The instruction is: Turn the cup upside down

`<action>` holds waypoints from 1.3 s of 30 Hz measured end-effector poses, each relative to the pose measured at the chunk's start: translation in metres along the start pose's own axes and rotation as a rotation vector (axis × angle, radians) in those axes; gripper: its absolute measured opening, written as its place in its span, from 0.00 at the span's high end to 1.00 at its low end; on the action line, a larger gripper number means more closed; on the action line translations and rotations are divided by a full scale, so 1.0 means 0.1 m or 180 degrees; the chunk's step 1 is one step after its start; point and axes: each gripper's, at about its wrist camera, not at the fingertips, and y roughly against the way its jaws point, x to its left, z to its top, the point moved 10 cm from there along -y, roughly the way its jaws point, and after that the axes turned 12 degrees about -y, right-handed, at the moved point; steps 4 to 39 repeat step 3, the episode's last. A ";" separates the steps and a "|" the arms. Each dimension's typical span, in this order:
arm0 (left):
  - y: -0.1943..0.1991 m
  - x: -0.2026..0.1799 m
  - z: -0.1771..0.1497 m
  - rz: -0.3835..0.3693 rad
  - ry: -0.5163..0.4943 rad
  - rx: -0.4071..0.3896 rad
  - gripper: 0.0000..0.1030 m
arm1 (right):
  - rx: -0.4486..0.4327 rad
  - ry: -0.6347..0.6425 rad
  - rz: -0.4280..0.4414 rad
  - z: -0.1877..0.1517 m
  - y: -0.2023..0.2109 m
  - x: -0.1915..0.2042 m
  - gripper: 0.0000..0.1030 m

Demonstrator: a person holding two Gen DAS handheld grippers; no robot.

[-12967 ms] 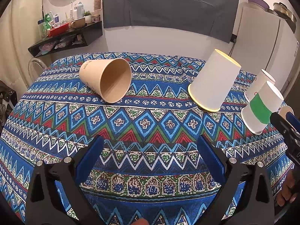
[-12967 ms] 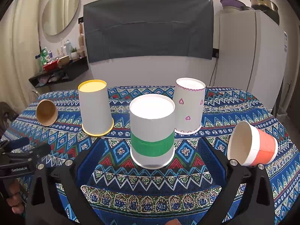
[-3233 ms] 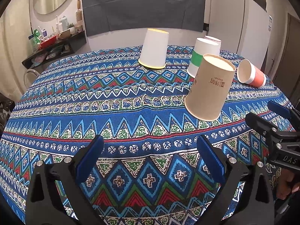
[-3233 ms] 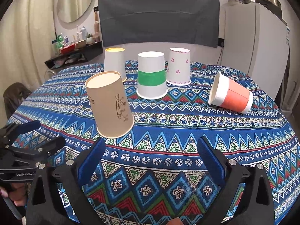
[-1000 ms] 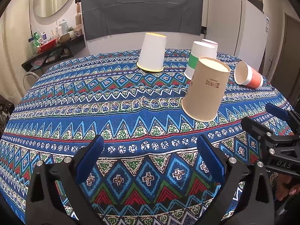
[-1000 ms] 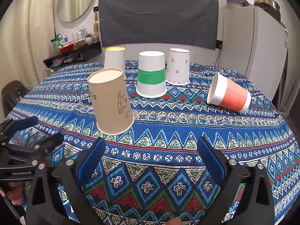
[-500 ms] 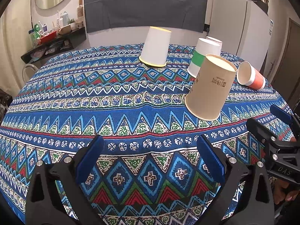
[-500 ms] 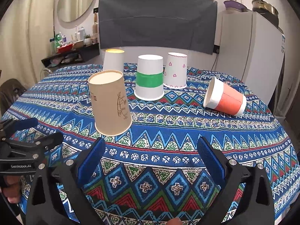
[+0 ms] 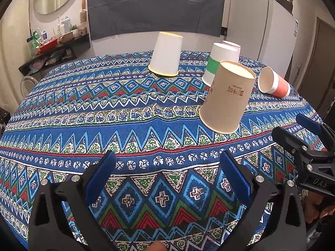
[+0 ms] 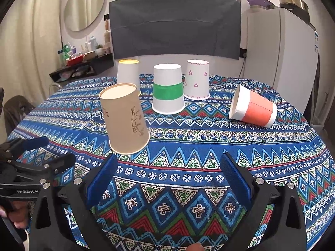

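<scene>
A brown paper cup (image 9: 227, 97) (image 10: 125, 118) stands upside down on the patterned tablecloth, in front of both grippers. An orange cup with white bands (image 10: 253, 108) (image 9: 273, 83) lies on its side at the right, its mouth facing left. My left gripper (image 9: 167, 177) is open and empty, well short of the brown cup; it also shows at the left of the right wrist view (image 10: 44, 152). My right gripper (image 10: 167, 177) is open and empty, below and right of the brown cup; it also shows at the right of the left wrist view (image 9: 297, 129).
Three more cups stand upside down at the back: a white one with a yellow rim (image 9: 166, 57) (image 10: 128, 73), a green-banded one (image 10: 168, 92) (image 9: 217, 62), one with pink hearts (image 10: 196, 79). A fridge (image 10: 280, 48) stands behind right, a cluttered shelf (image 9: 54, 50) behind left.
Both grippers stayed open and have drawn back a little from the table. The brown cup stands upside down as before; 13 s ago it lay on its side at the left.
</scene>
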 end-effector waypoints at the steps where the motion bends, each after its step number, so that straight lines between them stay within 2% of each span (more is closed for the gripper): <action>1: 0.01 -0.01 0.00 -0.0017 -0.0006 -0.0012 0.06 | 0.0003 -0.0003 0.0002 0.00 0.00 0.00 0.09; 39: 0.01 -0.03 0.00 -0.0047 -0.0030 -0.0021 0.06 | 0.0024 -0.0002 0.0015 -0.01 -0.01 0.00 0.09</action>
